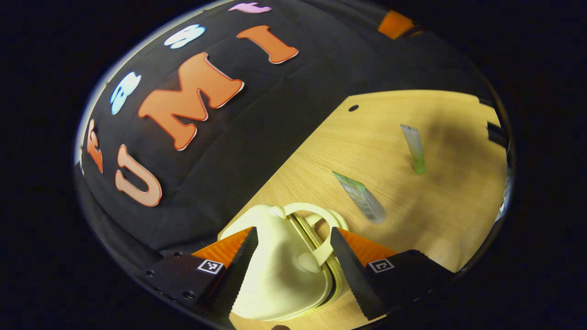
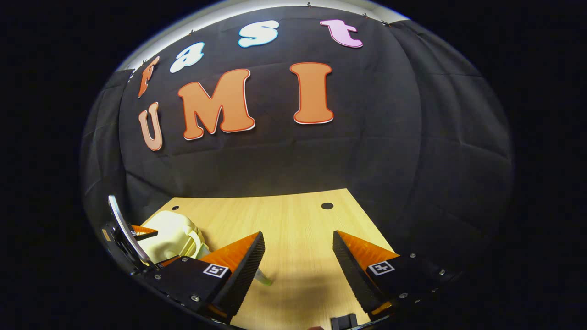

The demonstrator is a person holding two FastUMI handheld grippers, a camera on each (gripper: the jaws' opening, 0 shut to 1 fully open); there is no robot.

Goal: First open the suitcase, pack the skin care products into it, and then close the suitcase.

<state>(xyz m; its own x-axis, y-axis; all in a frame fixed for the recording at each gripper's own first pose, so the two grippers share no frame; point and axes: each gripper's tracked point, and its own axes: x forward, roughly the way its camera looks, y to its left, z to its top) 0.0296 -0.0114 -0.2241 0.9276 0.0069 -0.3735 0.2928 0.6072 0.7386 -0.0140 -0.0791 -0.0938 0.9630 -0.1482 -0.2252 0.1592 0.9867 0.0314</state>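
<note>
The left gripper [image 1: 293, 256], at the bottom centre of the left gripper view, has its fingers spread wide to either side of a small cream-coloured hard-shell plastic suitcase [image 1: 275, 270]. The suitcase lies between the fingers at the lower middle of the frame, its looped handle [image 1: 316, 220] pointing up toward the centre. Whether either finger actually presses on the shell cannot be told; they look set just beside it rather than clamped.

The suitcase appears closed, its two halves meeting along the seam, so by my reading the task is at its first step: opening has not been done. Two skin care products lie loose on the light wooden table [image 1: 449, 215]: a translucent tube with a green printed label [image 1: 360, 197] right of centre, and a slim pale tube with a green cap [image 1: 413, 149] further up and to the right. Both have yet to be packed, and closing comes after that.

The right gripper [image 2: 298, 270], at the bottom centre of the right gripper view, is likewise wide apart and holds nothing, with bare table between its fingers. The suitcase shows at lower left there [image 2: 172, 236].
</note>
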